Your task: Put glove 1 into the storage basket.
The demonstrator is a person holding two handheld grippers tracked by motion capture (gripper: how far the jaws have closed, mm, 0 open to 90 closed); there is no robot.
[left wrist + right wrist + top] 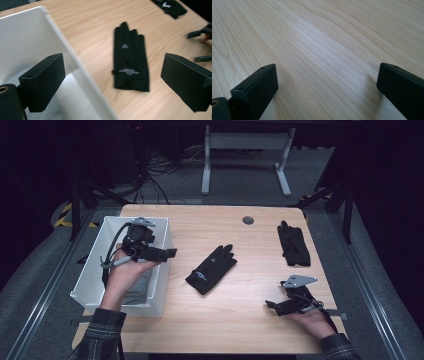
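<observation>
The left gripper (167, 254) is above the right wall of the white plastic bin (95, 255), jaws wide apart with nothing between them. Some grey cloth (137, 290) lies inside the bin. At its 3 o'clock a flat black glove (212, 268) with small white print lies on the pale wood-grain tabletop (240, 320). A second glove (293, 245) is at 2 o'clock. The right gripper (270, 305) rests at 5 o'clock, jaws apart and empty.
</observation>
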